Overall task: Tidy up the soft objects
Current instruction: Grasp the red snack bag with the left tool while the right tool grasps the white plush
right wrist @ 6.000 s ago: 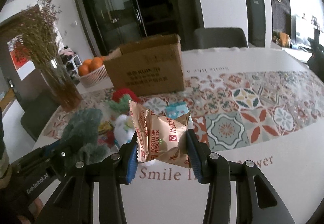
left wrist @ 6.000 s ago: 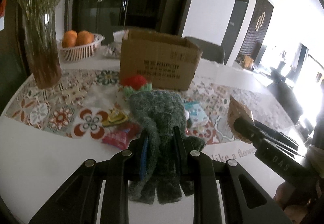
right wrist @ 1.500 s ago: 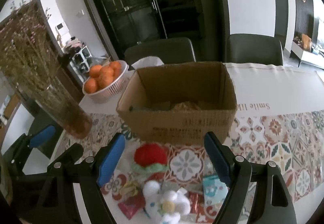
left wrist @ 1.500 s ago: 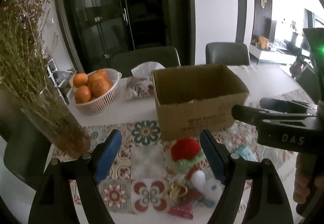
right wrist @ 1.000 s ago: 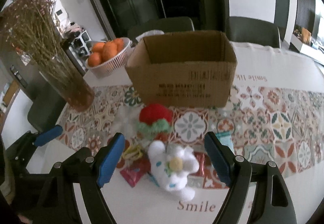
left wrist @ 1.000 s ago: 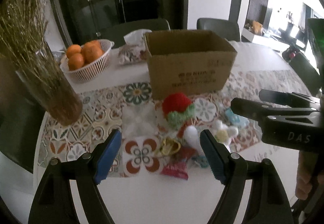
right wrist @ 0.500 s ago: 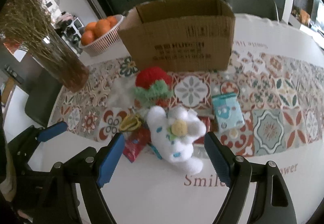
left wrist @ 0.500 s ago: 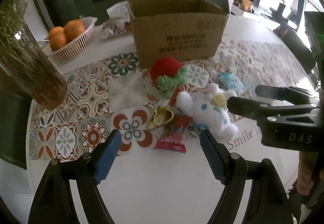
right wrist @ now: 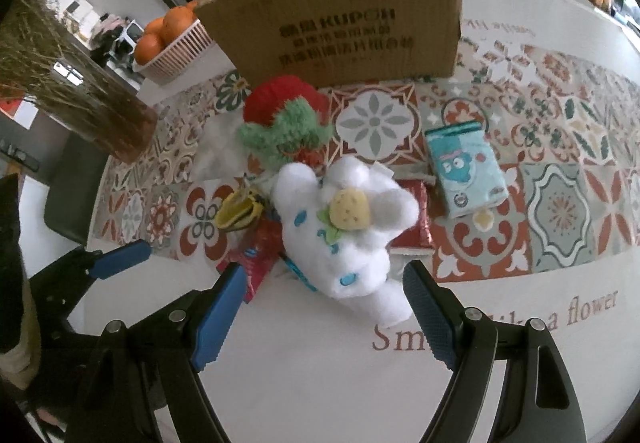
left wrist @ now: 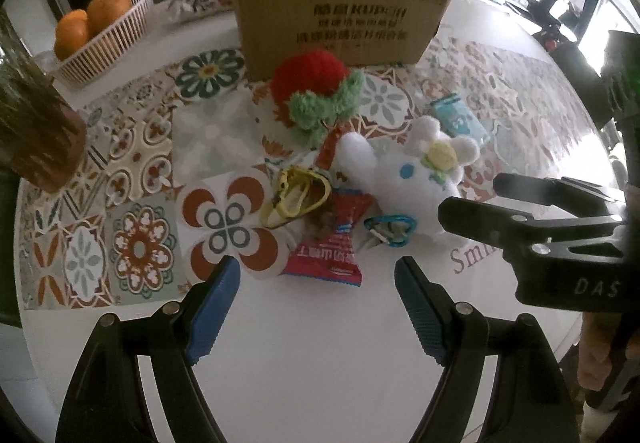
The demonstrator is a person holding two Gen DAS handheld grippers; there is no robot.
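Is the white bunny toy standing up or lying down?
Lying down. The white bunny toy is flat on the table, sprawled over the snack packets, in front of the cardboard box.

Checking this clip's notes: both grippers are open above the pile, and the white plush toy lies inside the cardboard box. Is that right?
Not quite. The white plush toy lies on the table in front of the cardboard box, not inside it, as the right wrist view shows. The left gripper and right gripper are indeed open above the pile.

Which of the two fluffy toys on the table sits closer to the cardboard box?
The red and green plush, lying just in front of the cardboard box. The white plush lies further out.
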